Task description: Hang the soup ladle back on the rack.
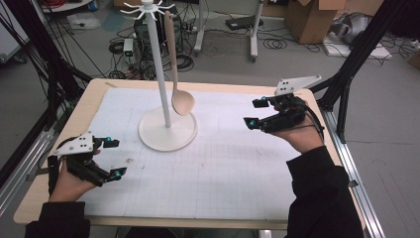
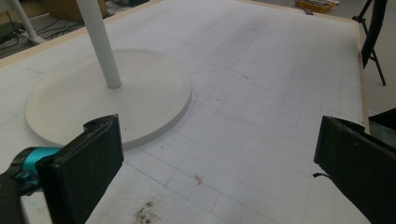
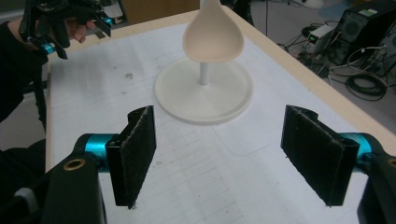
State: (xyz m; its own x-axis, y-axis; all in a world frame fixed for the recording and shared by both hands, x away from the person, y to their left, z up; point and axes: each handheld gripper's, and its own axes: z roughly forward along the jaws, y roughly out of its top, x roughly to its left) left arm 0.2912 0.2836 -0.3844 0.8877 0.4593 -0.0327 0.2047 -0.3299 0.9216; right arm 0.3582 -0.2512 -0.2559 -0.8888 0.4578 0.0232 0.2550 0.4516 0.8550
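Toward the far middle of the desk (image 1: 59,163) stands a white hook stand (image 1: 159,74), its round base (image 1: 167,130) resting on the gridded mat (image 1: 223,168). A pale wooden spoon (image 1: 179,89) hangs from one of the top hooks, handle up, bowl down, dangling just above the base on the right side of the pole without touching it, as far as I can tell.

Both grippers are empty. The left gripper (image 1: 115,157) sits near the left edge of the desk, its fingers wide apart with bare mat between them in its own view. The right gripper (image 1: 256,113) hovers toward the right edge, fingers also spread apart and pointed at the stand — in the right gripper view the spoon's bowl (image 3: 213,37) hangs straight ahead, above and beyond the gap.

My judgement is that the work is at its approach step: the right gripper is lined up on the spoon, nothing grasped yet. The next move would call for advancing until the bowl or lower handle lies between the fingers, closing gently, then lifting so the handle's end clears the hook — the spoon hangs free and may swing if nudged.

No brand, label or readable writing appears on the stand, spoon or mat.
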